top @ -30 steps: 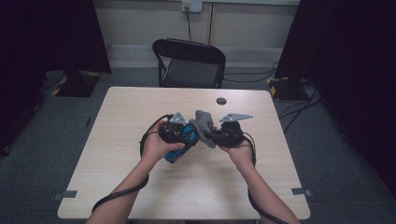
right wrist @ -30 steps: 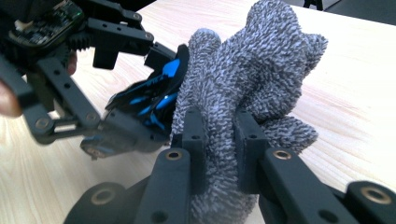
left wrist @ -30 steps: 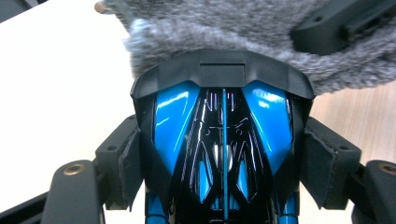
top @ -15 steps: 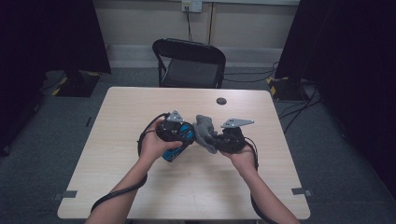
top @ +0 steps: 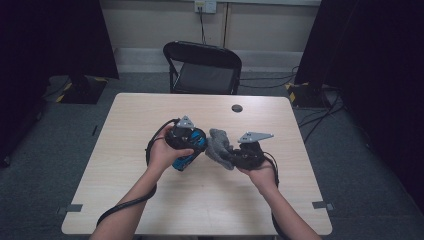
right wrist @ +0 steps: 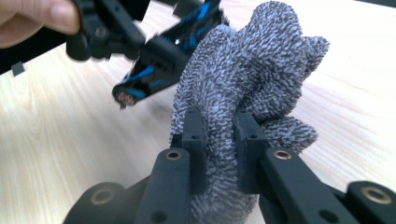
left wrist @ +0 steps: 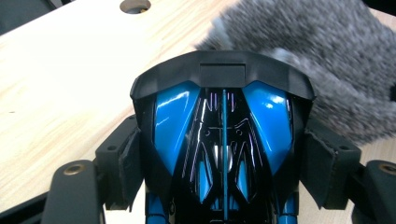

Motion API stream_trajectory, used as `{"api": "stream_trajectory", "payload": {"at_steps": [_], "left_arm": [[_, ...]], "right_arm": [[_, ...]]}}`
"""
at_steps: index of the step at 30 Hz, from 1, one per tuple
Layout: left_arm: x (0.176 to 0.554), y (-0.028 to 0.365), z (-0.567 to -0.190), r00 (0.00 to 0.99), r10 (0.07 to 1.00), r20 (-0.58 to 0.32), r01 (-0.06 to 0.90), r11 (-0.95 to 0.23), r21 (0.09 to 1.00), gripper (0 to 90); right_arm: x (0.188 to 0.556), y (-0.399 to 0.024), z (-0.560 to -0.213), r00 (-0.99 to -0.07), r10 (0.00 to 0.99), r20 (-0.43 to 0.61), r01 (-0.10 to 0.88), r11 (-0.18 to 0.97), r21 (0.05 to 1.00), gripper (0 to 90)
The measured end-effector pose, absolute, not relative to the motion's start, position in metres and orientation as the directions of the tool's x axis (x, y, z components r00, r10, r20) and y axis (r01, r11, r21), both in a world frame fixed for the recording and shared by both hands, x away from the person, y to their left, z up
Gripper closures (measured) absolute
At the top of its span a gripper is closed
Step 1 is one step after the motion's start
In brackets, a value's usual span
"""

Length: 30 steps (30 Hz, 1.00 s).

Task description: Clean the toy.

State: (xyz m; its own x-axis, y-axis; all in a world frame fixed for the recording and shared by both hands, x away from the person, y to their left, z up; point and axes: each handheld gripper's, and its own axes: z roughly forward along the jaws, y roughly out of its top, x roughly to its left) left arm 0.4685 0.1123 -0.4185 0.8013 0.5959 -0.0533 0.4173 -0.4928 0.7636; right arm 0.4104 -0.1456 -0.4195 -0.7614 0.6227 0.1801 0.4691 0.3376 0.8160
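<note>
In the right gripper view, the right tongs stand nearest, their two black jaws clamped together on a fold of the grey cloth, a nubbly speckled piece that bunches up above the pads and hangs in loose lobes toward the bench. Just behind the cloth, the blue-and-black toy car touches its upper edge; it is tilted, one end pointing down toward the pale wood.

In the left gripper view, the left tongs are clamped on that toy car, a padded jaw pressed against each flank of its glossy blue-and-black shell. The jaws stand wide because the car's body fills the gap. The grey cloth lies blurred just past the car's far end. No brand, label or readable writing shows on the car, the cloth or the tongs.

From the high view, both hands meet near the middle of the bench: the left tongs with the car beside the right tongs and the cloth, held just above the wood. Farther off, a small dark round hole sits near the bench's far edge, and beyond it a black folding chair stands before the wall with its socket.
</note>
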Motion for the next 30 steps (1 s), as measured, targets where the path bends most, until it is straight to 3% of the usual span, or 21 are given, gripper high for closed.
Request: {"api": "stream_trajectory", "payload": {"at_steps": [6,17,30], "left_arm": [[0.469,0.116,-0.414,0.796,0.603,-0.061,0.421,-0.478,0.771,25.6],[0.46,0.11,-0.408,0.814,0.579,-0.054,0.398,-0.486,0.778,25.5],[0.451,0.096,-0.406,0.844,0.533,-0.059,0.369,-0.497,0.786,25.5]], "right_arm": [[0.405,-0.158,-0.424,-0.756,0.632,0.171,0.476,0.351,0.807,77.5],[0.422,-0.197,-0.417,-0.659,0.728,0.189,0.518,0.257,0.816,77.6],[0.444,-0.191,-0.407,-0.625,0.762,0.169,0.527,0.252,0.812,77.4]]}}
